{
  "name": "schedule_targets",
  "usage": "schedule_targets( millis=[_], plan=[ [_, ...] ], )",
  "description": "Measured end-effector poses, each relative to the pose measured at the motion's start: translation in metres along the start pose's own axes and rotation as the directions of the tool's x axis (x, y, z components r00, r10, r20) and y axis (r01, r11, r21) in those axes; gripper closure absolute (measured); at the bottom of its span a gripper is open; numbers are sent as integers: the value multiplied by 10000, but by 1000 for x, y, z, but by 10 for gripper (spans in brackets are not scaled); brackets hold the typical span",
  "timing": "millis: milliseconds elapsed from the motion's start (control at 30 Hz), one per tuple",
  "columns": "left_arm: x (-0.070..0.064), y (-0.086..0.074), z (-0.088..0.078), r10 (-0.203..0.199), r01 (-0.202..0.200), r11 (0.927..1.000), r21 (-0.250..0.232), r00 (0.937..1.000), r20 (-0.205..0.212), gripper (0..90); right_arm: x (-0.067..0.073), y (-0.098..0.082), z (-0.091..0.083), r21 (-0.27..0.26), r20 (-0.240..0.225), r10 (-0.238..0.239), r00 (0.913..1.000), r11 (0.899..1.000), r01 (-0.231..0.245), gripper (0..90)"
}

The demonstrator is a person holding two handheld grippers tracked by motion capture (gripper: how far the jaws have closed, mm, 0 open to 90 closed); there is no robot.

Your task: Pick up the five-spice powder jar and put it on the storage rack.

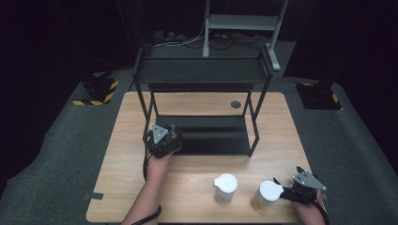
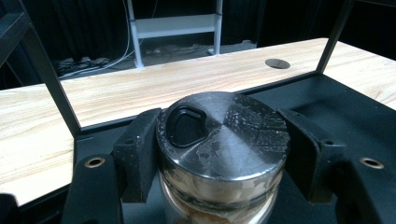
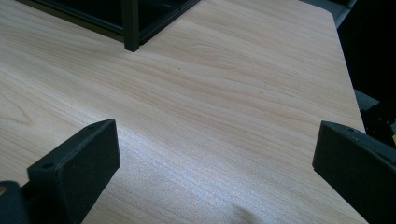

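While left fingers [image 2: 219, 154] clamp the jar [image 2: 222, 140] at the rack [image 1: 202, 136], right fingers [image 3: 219, 158] gape, seemingly beside two cups [image 1: 225, 186].

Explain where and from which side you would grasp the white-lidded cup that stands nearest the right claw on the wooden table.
Grip the round wall just below the white lid of the white-lidded cup, coming level from its right, probably. It stands upright; the right claw waits there with open jaws, whereas another white-lidded cup stands close on its left.
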State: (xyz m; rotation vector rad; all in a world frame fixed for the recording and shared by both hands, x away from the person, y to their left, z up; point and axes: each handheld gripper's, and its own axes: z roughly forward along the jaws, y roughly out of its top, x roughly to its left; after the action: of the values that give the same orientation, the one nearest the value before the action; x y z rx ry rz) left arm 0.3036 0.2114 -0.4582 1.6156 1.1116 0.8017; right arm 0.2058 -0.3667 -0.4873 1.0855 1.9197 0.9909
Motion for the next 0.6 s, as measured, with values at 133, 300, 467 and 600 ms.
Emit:
schedule_targets(
  millis=[133, 300, 467, 600],
  plan=[
    [0, 0, 0, -6, 6, 10000, 19, 10000, -3, 343, 0, 0, 0, 2, -2, 6, 10000, 10000, -6, 0],
    [0, 1, 0, 6, -6, 10000, 37, 10000, -16, 341, 0, 0, 0, 3, -3, 4, 10000, 10000, -4, 0],
    [0, 2, 0, 13, -13, 10000, 76, 10000, -19, 340, 0, 0, 0, 1, 5, -6, 10000, 10000, 6, 0],
    [0, 2, 0, -181, 181, 9998, 38, 9998, -62, 306, 0, 0, 0, 10, 4, -2, 10000, 10000, 2, 0]
  ],
)
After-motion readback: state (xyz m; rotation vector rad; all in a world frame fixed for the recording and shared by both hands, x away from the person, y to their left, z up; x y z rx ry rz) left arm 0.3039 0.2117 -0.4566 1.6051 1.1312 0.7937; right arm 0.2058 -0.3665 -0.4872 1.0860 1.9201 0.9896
